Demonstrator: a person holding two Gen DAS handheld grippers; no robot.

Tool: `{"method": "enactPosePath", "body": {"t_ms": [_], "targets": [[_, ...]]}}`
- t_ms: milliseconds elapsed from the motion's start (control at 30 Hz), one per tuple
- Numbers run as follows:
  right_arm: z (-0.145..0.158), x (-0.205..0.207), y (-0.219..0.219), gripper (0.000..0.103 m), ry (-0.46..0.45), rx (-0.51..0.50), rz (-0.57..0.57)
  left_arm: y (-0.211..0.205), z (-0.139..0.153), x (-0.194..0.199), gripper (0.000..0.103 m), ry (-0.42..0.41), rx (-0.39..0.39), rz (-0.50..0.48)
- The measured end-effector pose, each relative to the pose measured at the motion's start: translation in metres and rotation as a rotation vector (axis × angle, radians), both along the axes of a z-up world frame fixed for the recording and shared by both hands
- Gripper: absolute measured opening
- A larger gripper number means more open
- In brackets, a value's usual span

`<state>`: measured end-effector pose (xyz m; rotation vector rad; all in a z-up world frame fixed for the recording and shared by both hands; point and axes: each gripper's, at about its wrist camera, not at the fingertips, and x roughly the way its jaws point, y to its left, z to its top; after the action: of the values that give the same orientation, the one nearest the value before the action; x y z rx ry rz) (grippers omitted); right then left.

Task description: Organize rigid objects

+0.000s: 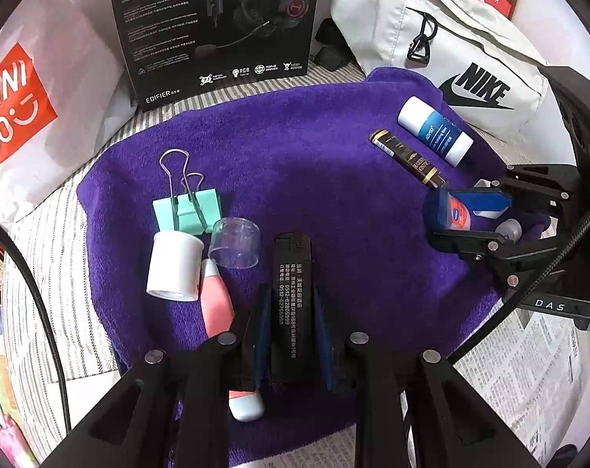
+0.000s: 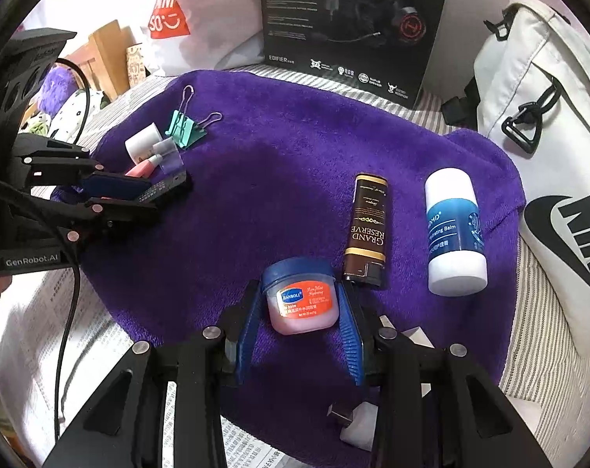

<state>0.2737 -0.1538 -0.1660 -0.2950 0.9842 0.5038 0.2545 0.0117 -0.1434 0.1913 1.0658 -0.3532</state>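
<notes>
Tools angled steeply down: left tool [image 1: 291, 312] pinching black lighter [image 1: 291, 292], right tool [image 2: 301, 312] pinching balm jar [image 2: 301, 298].

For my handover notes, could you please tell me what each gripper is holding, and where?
Left gripper: black lighter, by its long sides. Right gripper: lip-balm jar, across its sides.

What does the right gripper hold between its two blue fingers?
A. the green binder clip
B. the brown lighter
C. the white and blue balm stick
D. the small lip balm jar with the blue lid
D: in the right wrist view the right gripper has its blue fingers against both sides of the lip balm jar, while the brown lighter and the balm stick lie free on the purple towel.
</notes>
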Motion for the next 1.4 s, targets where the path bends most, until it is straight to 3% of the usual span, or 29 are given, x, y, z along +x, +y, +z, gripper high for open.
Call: {"method": "enactPosePath", "body": {"t_ms": [200, 333, 533, 667, 833, 1033, 1100, 1167, 1333, 1400], "targets": [[0.002, -0.004, -0.006, 0.040, 0.017, -0.001, -0.005, 0.000, 0.000, -0.005, 0.023, 0.011, 0.020, 0.006], [0.004, -0.008, -0.009, 0.040, 0.029, -0.002, -0.017, -0.002, 0.001, -0.009, 0.030, 0.020, 0.030, 0.010], [0.011, -0.016, -0.014, 0.041, 0.044, 0.000, -0.042, -0.005, 0.008, -0.019, 0.047, 0.012, 0.051, 0.015], [0.015, -0.023, -0.019, 0.049, 0.045, 0.009, -0.067, -0.005, 0.016, -0.025, 0.059, 0.004, 0.061, 0.025], [0.021, -0.031, -0.027, 0.052, 0.039, 0.040, -0.100, 0.001, 0.026, -0.034, 0.069, -0.016, 0.080, 0.053], [0.027, -0.041, -0.037, 0.071, 0.007, 0.057, -0.155, 0.006, 0.034, -0.046, 0.084, -0.034, 0.082, 0.087], [0.030, -0.045, -0.041, 0.085, -0.002, 0.077, -0.181, 0.007, 0.037, -0.052, 0.088, -0.046, 0.099, 0.109], [0.033, -0.050, -0.047, 0.088, -0.015, 0.104, -0.209, 0.009, 0.039, -0.056, 0.094, -0.050, 0.098, 0.135], [0.039, -0.063, -0.062, 0.092, -0.022, 0.167, -0.285, 0.012, 0.048, -0.072, 0.094, -0.057, 0.090, 0.187], [0.040, -0.068, -0.067, 0.100, -0.005, 0.172, -0.319, 0.010, 0.054, -0.080, 0.097, -0.061, 0.100, 0.212]]}}
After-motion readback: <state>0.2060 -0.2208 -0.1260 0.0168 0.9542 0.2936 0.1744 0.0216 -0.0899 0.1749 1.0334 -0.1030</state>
